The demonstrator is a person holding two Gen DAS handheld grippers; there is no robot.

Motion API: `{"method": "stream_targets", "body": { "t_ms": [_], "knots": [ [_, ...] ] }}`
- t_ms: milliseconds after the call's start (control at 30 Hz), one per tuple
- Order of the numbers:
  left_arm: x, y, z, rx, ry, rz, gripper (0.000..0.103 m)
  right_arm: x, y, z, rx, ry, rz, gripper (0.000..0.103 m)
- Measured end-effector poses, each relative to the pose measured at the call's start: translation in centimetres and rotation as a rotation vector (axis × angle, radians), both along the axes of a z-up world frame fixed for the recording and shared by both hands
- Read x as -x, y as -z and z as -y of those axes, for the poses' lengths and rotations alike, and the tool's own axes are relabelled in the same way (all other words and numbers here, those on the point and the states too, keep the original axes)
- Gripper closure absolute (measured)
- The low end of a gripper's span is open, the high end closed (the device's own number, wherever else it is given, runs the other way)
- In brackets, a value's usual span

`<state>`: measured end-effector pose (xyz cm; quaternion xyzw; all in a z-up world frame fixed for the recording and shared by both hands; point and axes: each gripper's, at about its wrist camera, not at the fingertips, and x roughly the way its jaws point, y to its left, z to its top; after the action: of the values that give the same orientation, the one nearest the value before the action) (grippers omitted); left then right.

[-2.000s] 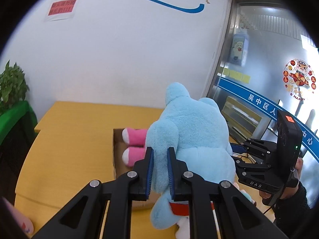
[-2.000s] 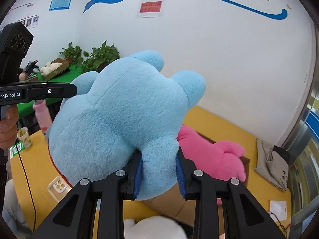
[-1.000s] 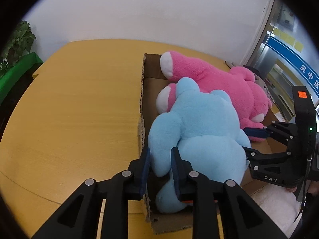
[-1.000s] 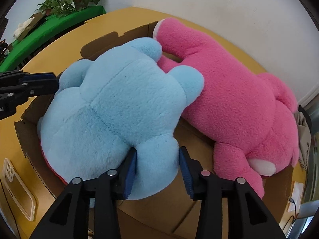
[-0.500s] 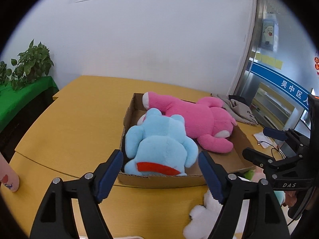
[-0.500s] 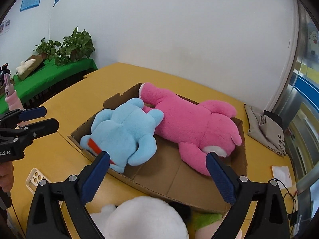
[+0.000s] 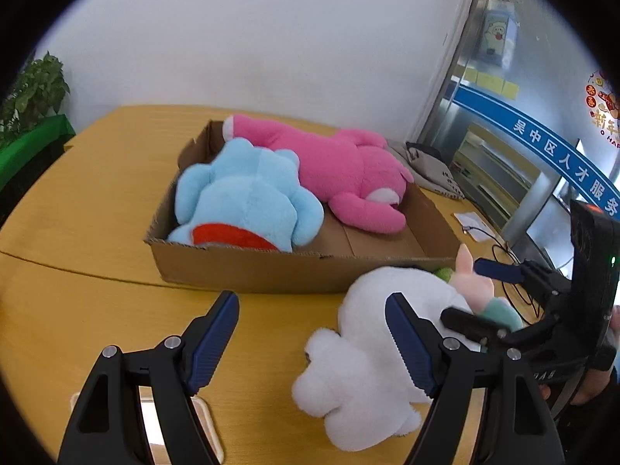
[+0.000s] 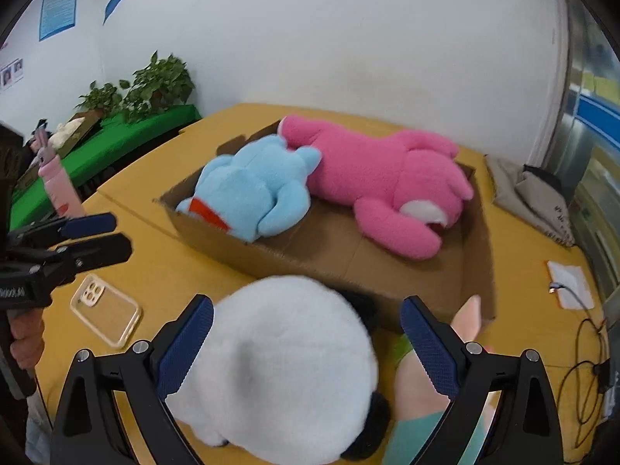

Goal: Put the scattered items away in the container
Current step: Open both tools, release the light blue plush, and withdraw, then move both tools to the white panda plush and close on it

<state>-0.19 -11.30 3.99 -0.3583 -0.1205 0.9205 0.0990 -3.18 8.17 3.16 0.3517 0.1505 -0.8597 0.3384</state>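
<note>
Left wrist view: the left gripper (image 7: 310, 333), jaws spread, hangs over a yellow wooden table (image 7: 89, 201) by a white wall (image 7: 271, 38); the cardboard box (image 7: 294, 267) holds blue plush (image 7: 244, 201) and pink plush (image 7: 341, 170).

Right wrist view: the right gripper (image 8: 306, 345), jaws spread, straddles a white plush (image 8: 283, 356) on the table beside the box; a clear phone case (image 8: 104, 310) lies nearby.

The yellow wooden counter (image 7: 89, 201) carried a shallow cardboard box (image 7: 271, 267) near its middle. Just in front of the box lay a white plush toy (image 7: 372, 356) with a small pink plush toy (image 7: 471, 283) touching it. A clear phone case (image 8: 104, 312) lay flat to one side, and a grey cloth bag (image 8: 531, 193) and a white card (image 8: 569, 285) lay past the box.
</note>
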Motion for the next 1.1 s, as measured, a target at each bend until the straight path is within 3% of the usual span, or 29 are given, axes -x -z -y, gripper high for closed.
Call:
{"method": "stream_targets", "body": {
  "t_ms": [67,167,433,500,600,733,800,933,1000,1100],
  "knots": [
    [0.8,1.7,-0.5,-0.031,0.046,0.041,0.025,-0.6,2.8,0.3,-0.036,-0.032,0.033,0.005],
    [2.0,3.7,-1.3,-0.063,0.096,0.086,0.025,-1.7,4.0,-0.1,0.001,-0.033,0.001,0.002],
    [1.9,4.6,-2.0,-0.050,0.113,0.105,0.025,-6.1,3.7,-0.7,0.043,-0.039,0.070,0.001],
    [1.6,4.7,-1.5,-0.017,0.069,0.109,0.025,-8.0,3.1,-0.8,0.104,-0.114,0.121,0.001],
    [0.7,4.4,0.0,-0.059,0.049,0.100,0.025,-9.8,2.0,-1.7,0.175,-0.228,0.152,0.004],
    [-0.3,4.8,1.6,-0.115,0.026,0.111,0.025,-7.6,0.6,-3.9,0.186,-0.111,0.088,0.003],
    [-0.7,5.3,2.1,-0.127,0.012,0.121,0.025,-5.7,0.6,-4.6,0.200,-0.054,0.125,0.003],
    [-0.1,7.6,2.1,-0.137,0.005,0.188,0.024,-3.9,1.8,-3.2,0.215,-0.057,0.173,0.002],
    [0.2,9.0,2.3,-0.193,-0.010,0.222,0.023,-3.1,3.3,-2.0,0.187,0.008,0.224,0.000],
    [-0.2,9.3,2.4,-0.212,-0.017,0.229,0.022,-2.9,4.6,-2.7,0.301,0.070,0.313,0.000]
  ]
}}
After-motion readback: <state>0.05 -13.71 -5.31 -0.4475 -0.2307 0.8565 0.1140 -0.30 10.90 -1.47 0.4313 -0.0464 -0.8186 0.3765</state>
